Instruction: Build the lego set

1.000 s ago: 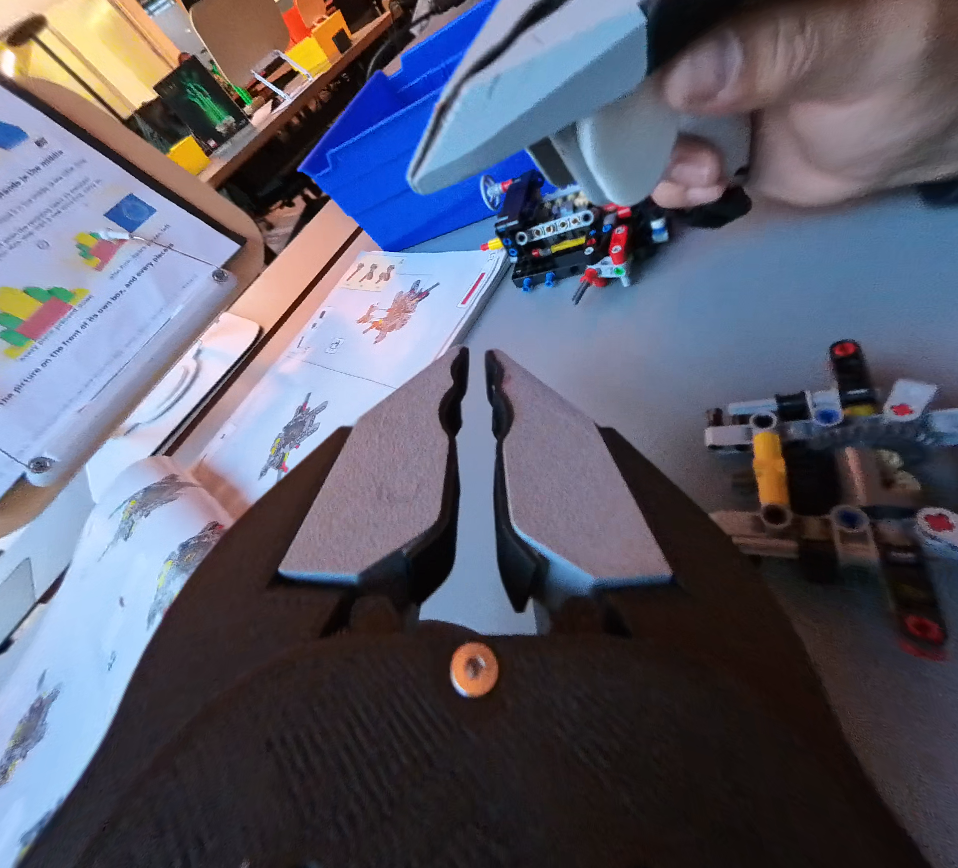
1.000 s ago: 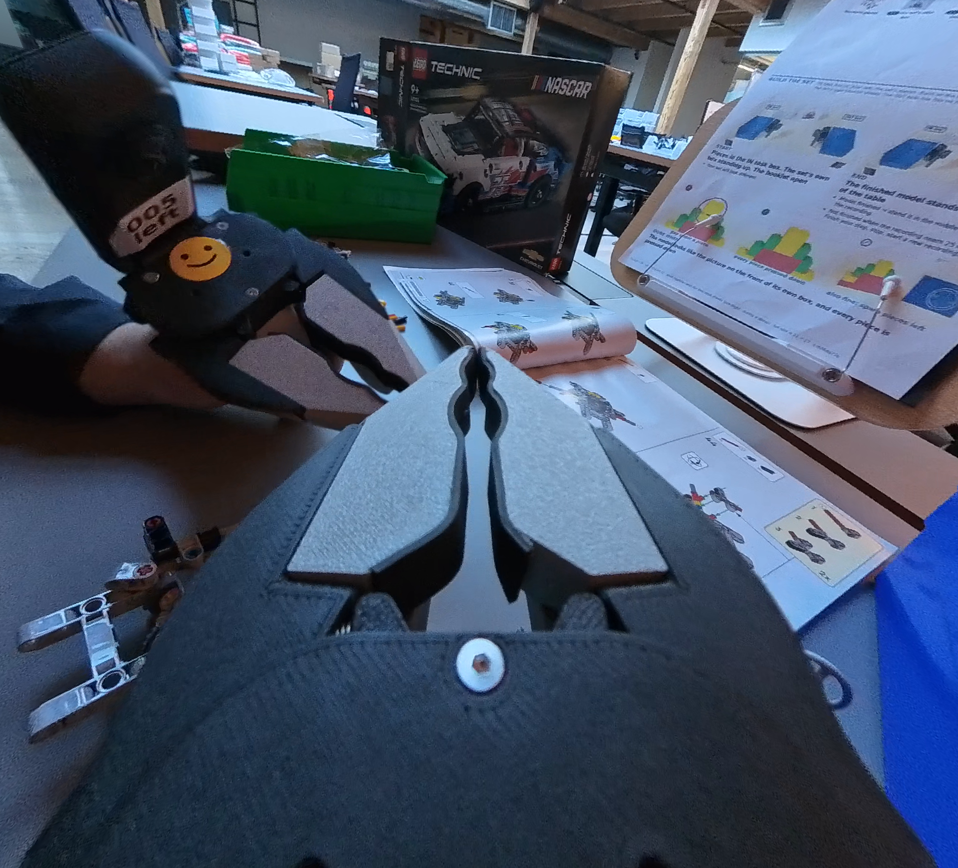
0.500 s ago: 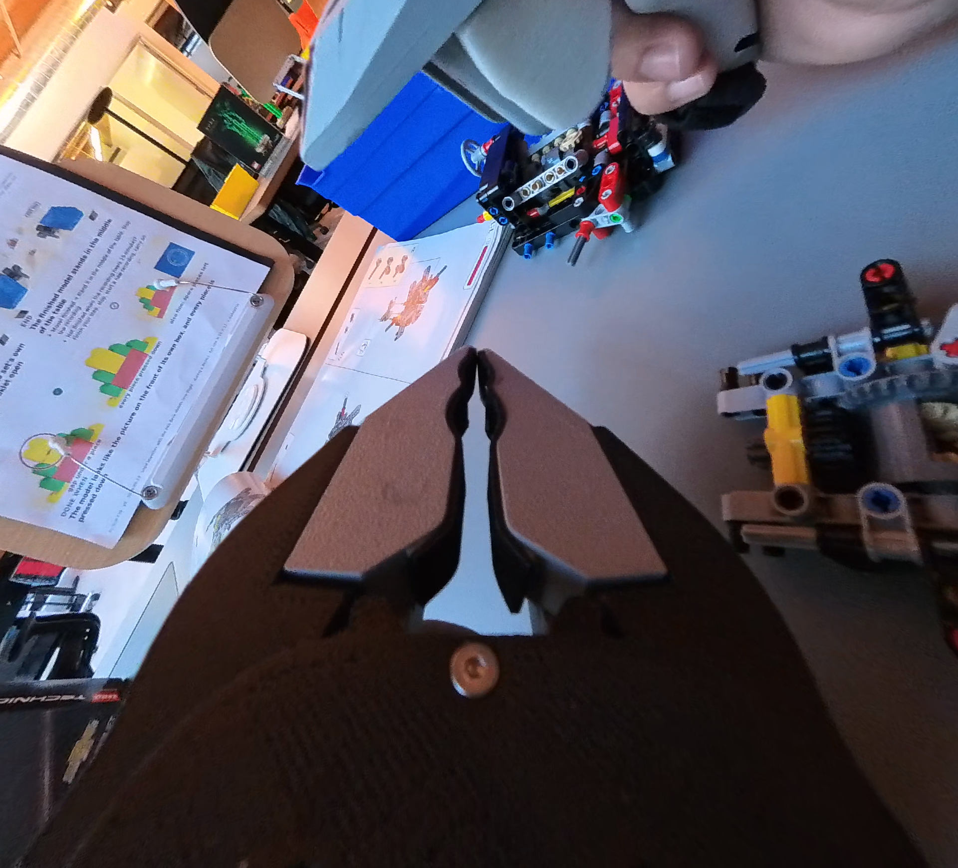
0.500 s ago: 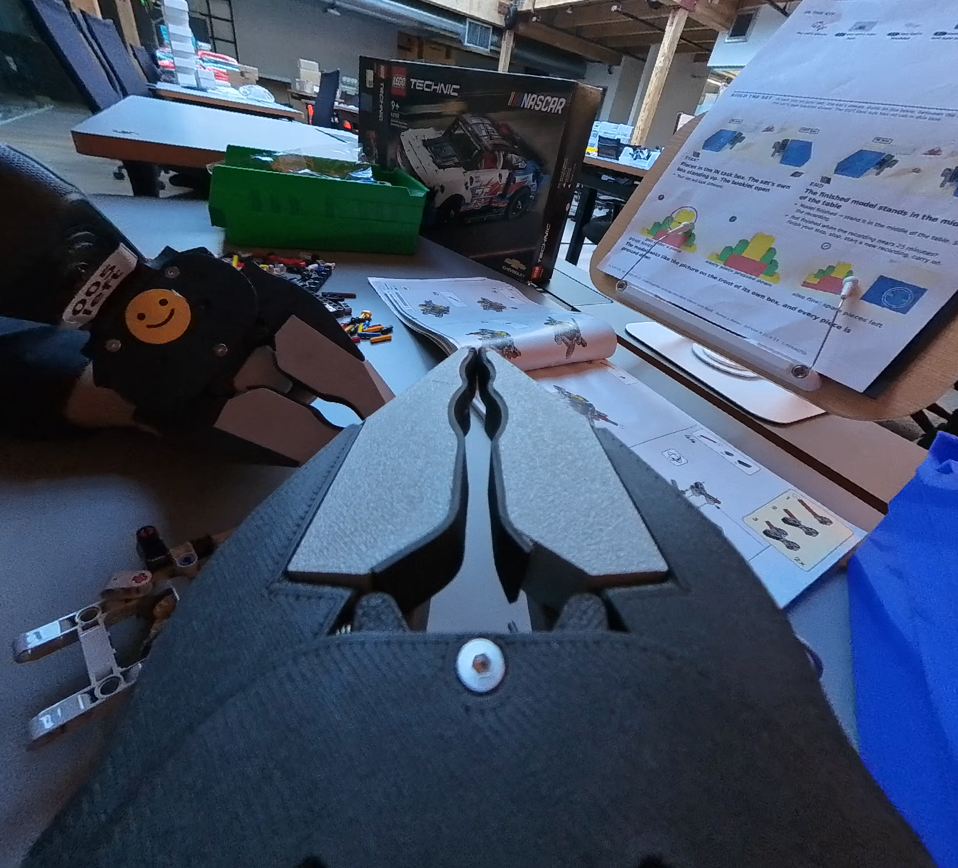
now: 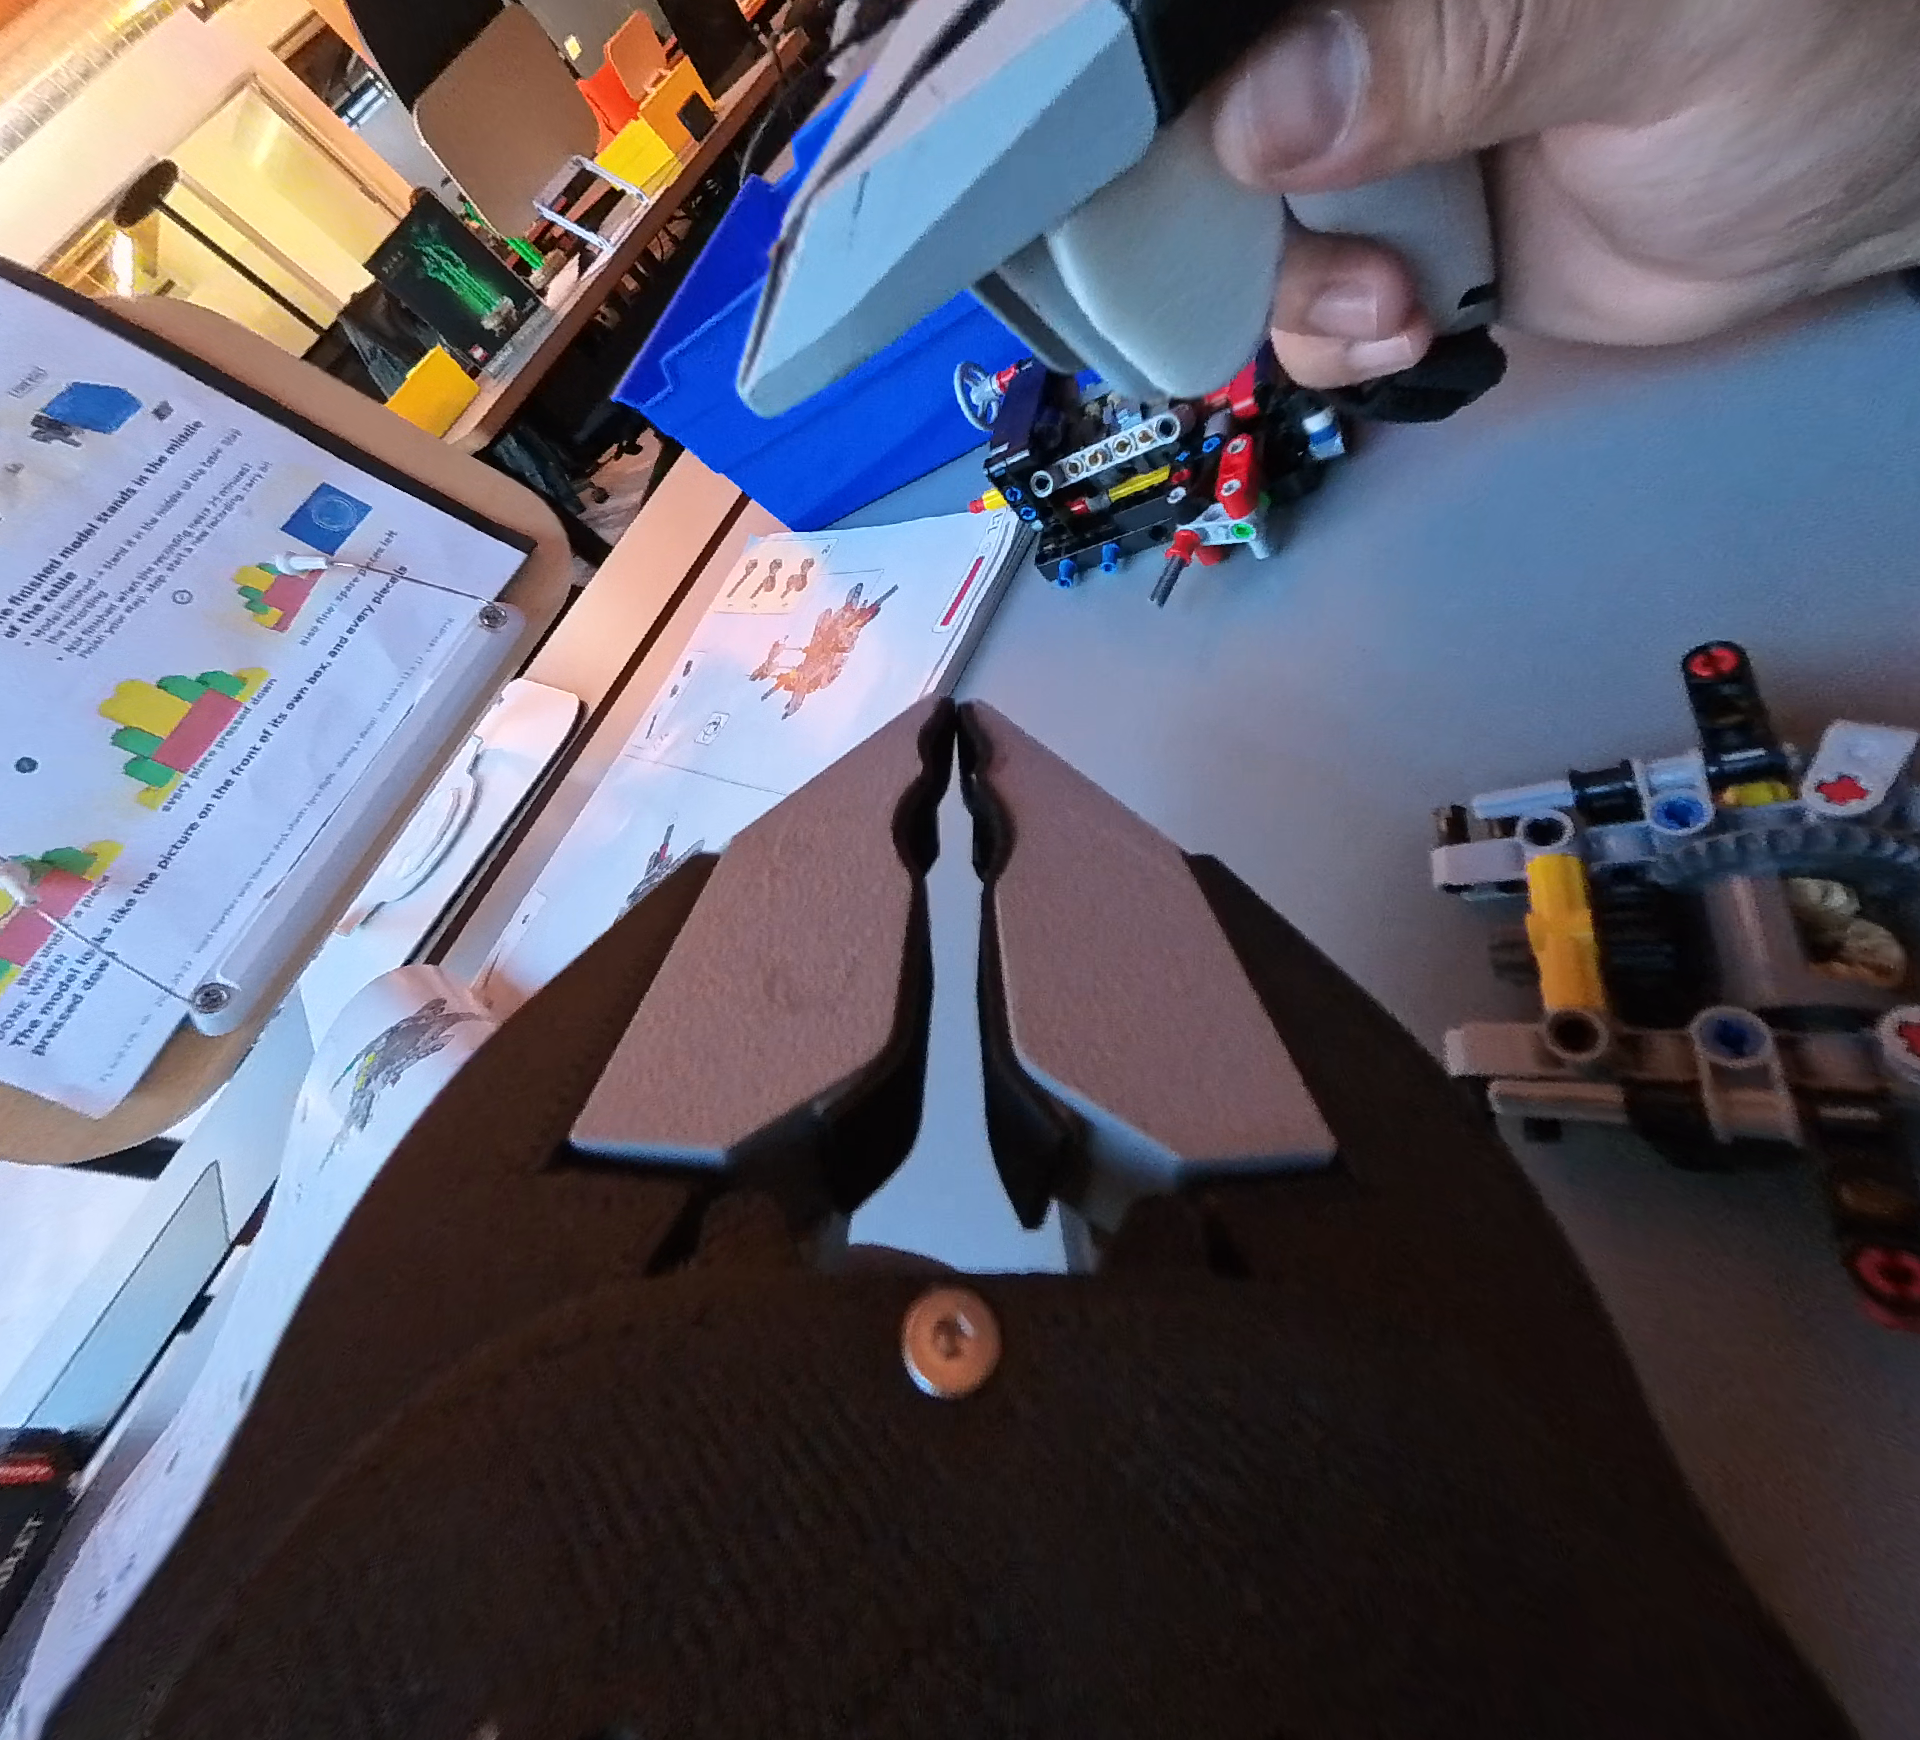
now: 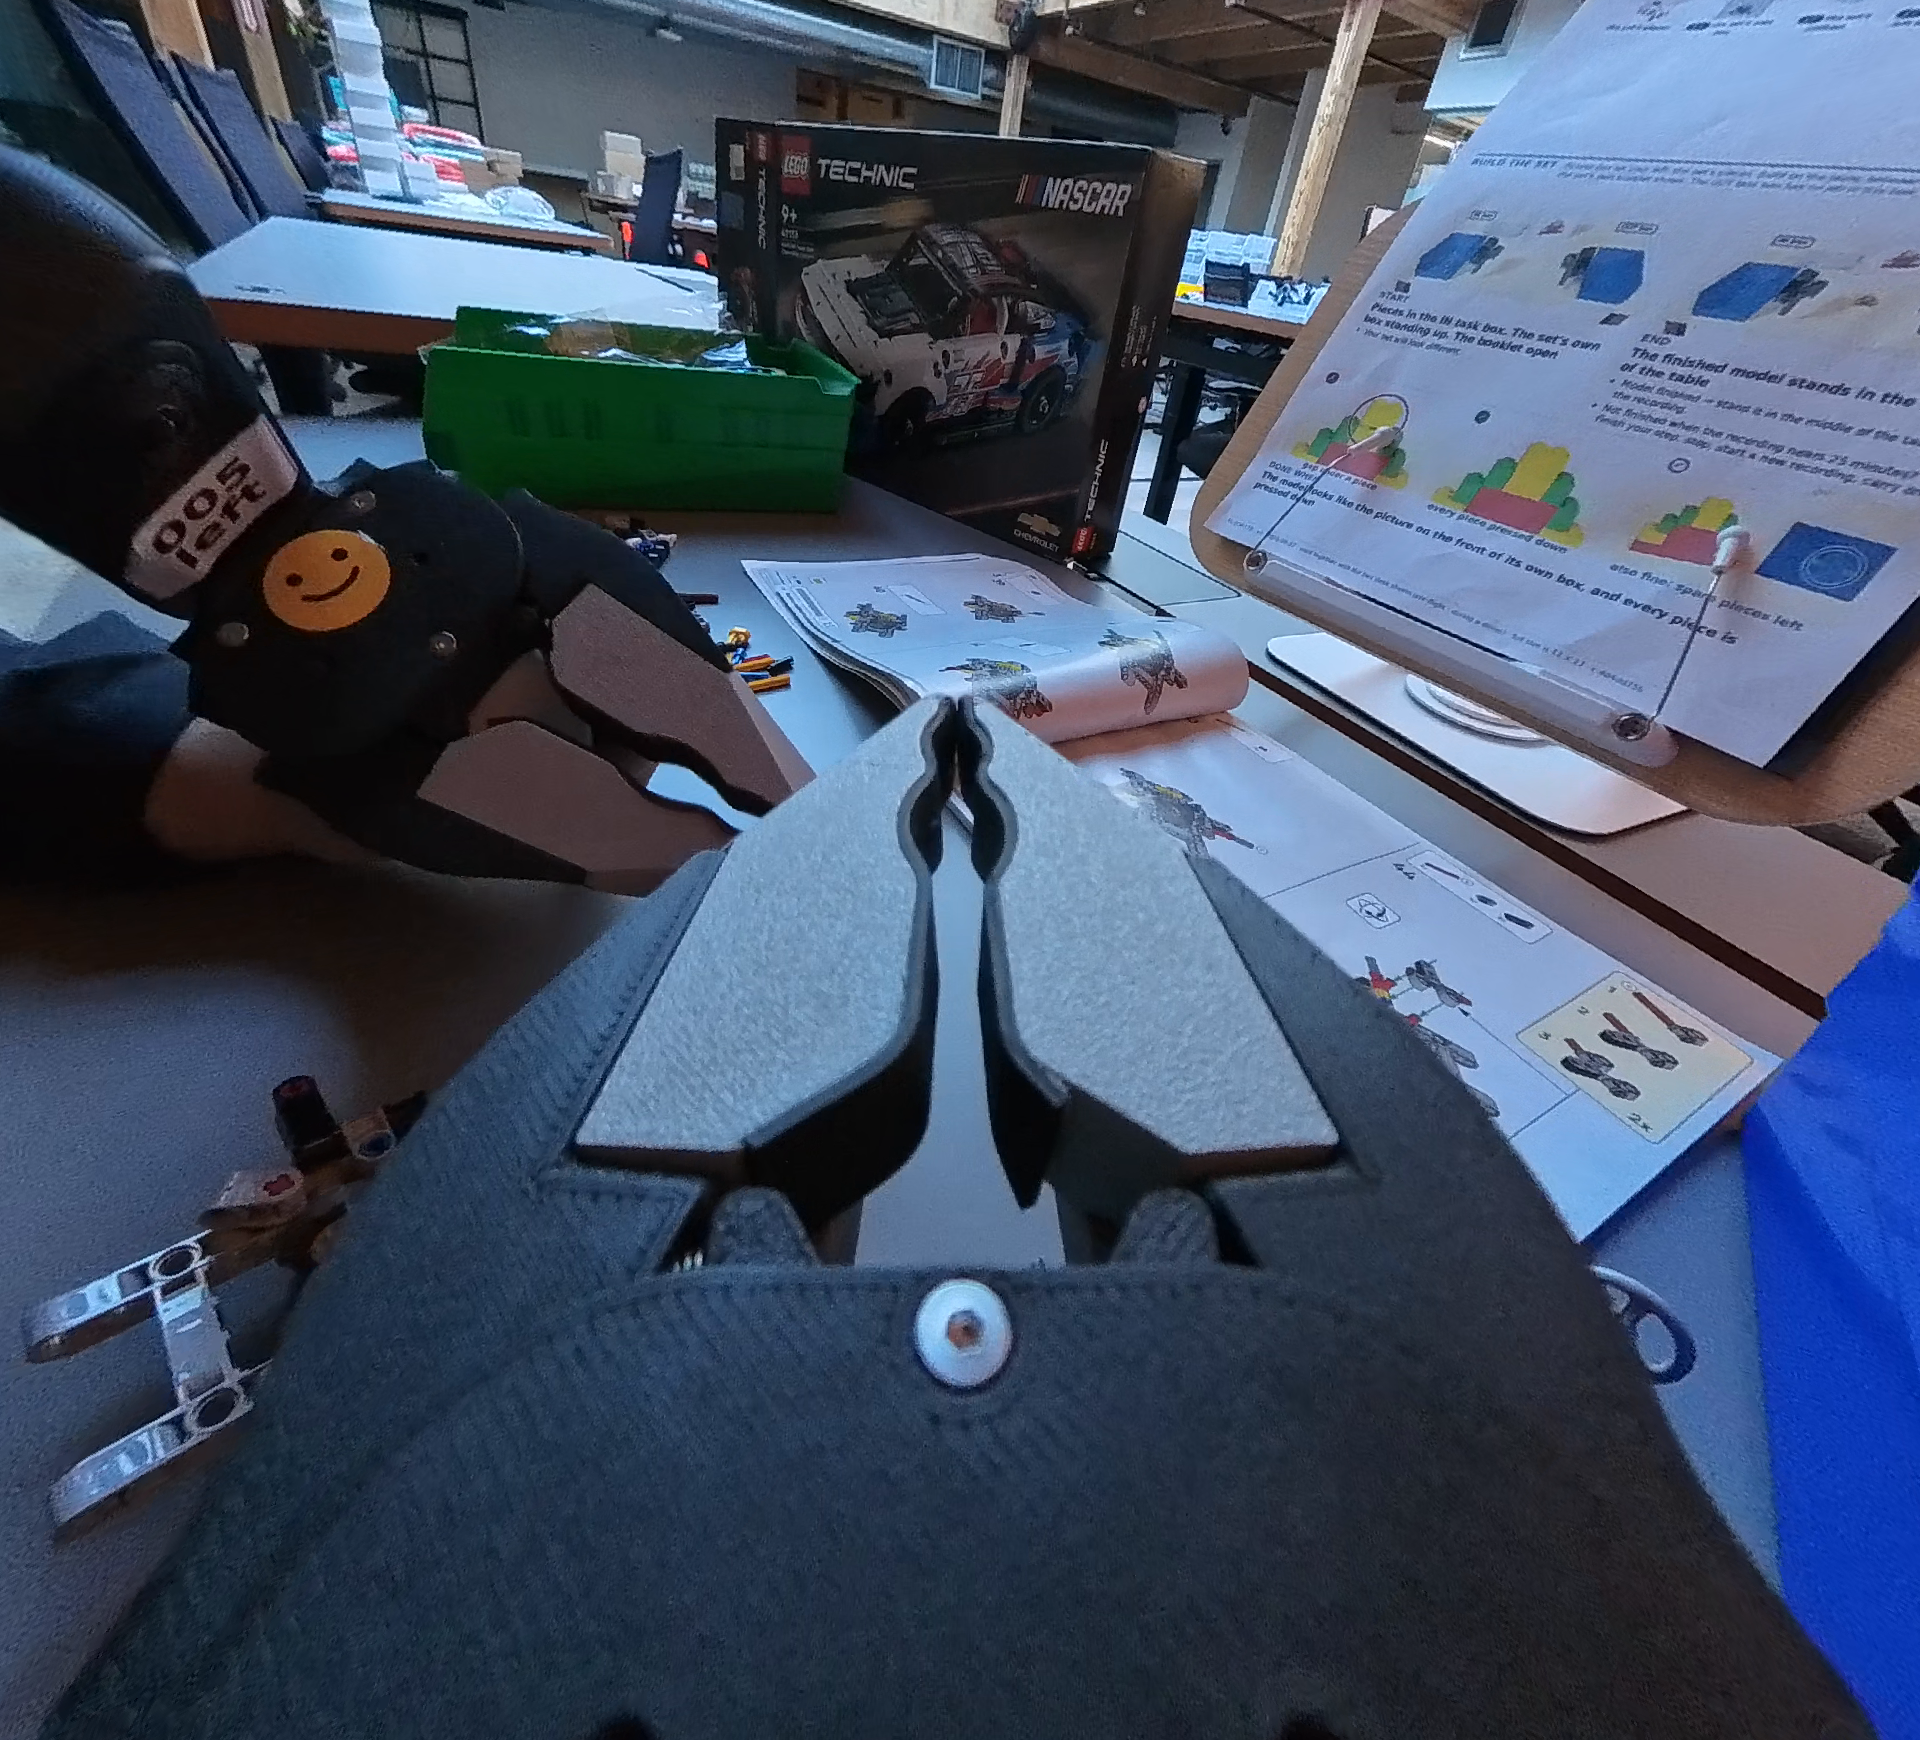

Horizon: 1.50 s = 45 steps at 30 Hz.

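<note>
We see two grippers, and both have their jaws closed tip to tip on nothing. The left gripper [image 5: 956, 716] hovers over the grey table [image 5: 1455, 651], its tips just above the near edge of the open instruction booklet [image 5: 831, 641]. The right gripper [image 6: 956, 714] points toward the same booklet [image 6: 1039, 641] from the other side, and in the left wrist view it [image 5: 769, 360] shows above in a person's hand [image 5: 1621, 111].

Two partly built brick assemblies lie on the table — one grey, black and yellow with a gear ring [image 5: 1704, 942], just right of the left gripper, and one black with red and blue pins [image 5: 1153, 475] farther off, beside a blue bin [image 5: 831, 402] at the table's far edge. In the right wrist view the nearer assembly [image 6: 177, 1275] shows at the lower left, with its light grey beams toward us.

Beyond the booklet stand one green bin [image 6: 644, 433] and one dark product box with a car picture [image 6: 966, 319]; a few small loose pieces [image 6: 748, 651] are scattered between the green bin and the booklet — too small for us to count. One printed sheet on a wooden board [image 6: 1621, 402] stands at the table's side edge.
</note>
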### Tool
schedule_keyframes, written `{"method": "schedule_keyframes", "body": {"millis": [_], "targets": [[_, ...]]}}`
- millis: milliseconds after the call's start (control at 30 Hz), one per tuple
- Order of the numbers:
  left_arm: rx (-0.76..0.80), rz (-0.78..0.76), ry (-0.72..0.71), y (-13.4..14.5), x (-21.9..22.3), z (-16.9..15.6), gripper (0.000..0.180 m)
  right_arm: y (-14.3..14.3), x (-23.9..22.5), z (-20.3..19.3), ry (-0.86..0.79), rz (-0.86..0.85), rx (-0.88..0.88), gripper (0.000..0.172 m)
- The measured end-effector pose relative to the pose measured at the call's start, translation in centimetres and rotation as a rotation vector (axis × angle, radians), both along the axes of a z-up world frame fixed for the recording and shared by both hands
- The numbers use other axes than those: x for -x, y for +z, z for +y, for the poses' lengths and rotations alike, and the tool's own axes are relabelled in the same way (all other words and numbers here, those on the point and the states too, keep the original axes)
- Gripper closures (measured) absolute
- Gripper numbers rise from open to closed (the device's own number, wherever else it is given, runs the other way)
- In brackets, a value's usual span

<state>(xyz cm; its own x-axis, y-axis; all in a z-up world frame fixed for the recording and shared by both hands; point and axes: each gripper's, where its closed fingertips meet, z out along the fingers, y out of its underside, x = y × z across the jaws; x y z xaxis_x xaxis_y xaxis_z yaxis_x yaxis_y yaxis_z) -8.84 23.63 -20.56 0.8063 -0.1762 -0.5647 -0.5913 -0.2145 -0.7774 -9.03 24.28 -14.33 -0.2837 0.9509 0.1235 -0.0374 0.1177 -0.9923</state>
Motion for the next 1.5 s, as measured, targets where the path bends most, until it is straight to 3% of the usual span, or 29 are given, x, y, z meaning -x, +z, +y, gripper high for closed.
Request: {"method": "schedule_keyframes", "body": {"millis": [200, 800, 1500], "targets": [[-0.006, -0.085, -0.008, 0.3, 0.2, -0.1, 0.180, -0.3, 0.2, 0.2, -0.004, -0.010, 0.001, 0.172], [0.006, -0.097, -0.023, 0.1, -0.1, -0.2, 0.180, 0.0, -0.1, 0.5, -0.019, -0.001, 0.007, 0.172], [0.060, -0.276, -0.099, -0.2, -0.5, -1.0, 0.180, 1.0, -1.0, -1.8, 0.111, 0.020, 0.142, 0.172]]}}
